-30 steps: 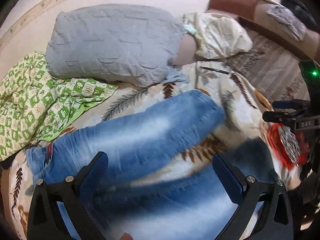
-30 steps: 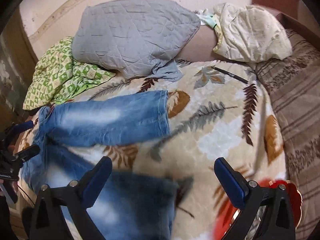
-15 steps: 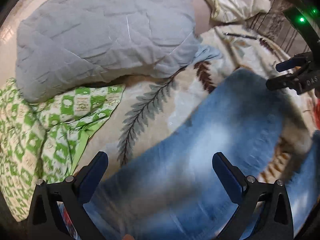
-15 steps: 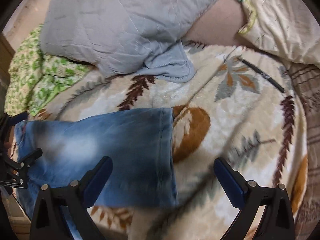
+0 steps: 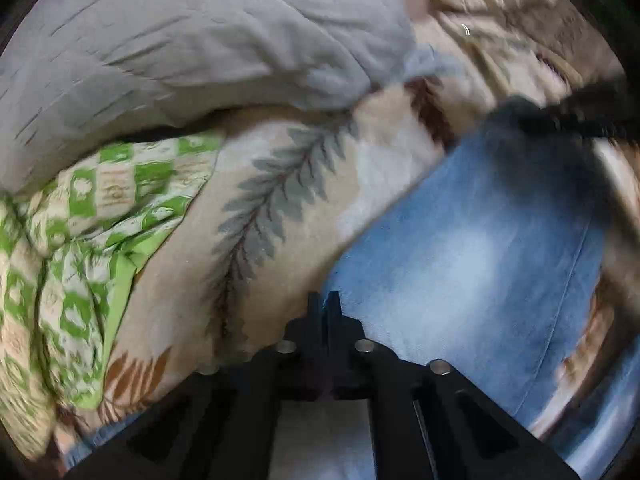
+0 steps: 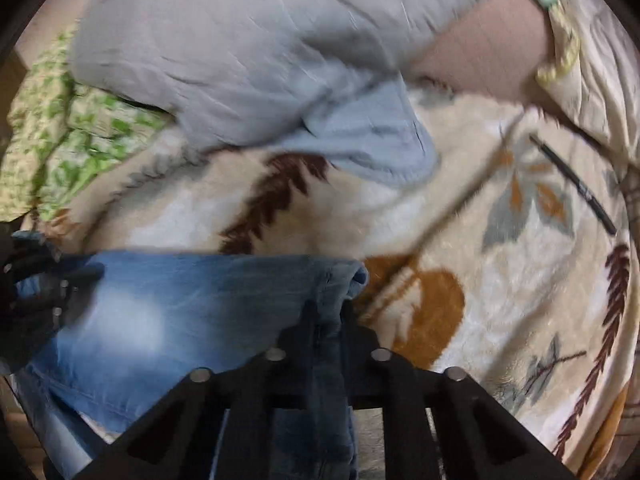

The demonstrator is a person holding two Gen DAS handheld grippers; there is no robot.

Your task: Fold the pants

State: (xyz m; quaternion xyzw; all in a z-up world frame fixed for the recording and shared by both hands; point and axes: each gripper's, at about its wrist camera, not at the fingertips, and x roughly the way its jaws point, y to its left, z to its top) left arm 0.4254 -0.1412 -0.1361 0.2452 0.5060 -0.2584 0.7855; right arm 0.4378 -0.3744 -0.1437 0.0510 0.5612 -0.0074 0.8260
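Faded blue jeans (image 5: pixel 472 256) lie spread on a cream blanket with a leaf print (image 5: pixel 280 184). In the left wrist view my left gripper (image 5: pixel 325 304) has its jaws together at the upper edge of one leg, near the waist end; it appears shut on the denim edge. In the right wrist view the far jeans leg (image 6: pixel 180 304) runs left to right, and my right gripper (image 6: pixel 326 312) is shut on its hem, with denim showing between the fingers. The left gripper also shows in the right wrist view (image 6: pixel 36 300) at the far left.
A grey quilted pillow (image 5: pixel 192 52) lies beyond the jeans. A green and white patterned cloth (image 5: pixel 80 240) lies at the left. A cream pillow (image 6: pixel 592 40) is at the back right. A thin black pen (image 6: pixel 572 184) lies on the blanket at the right.
Both grippers have moved forward and down to the far jeans leg and closed from wide open, the right on the hem, the left at the leg's upper edge.
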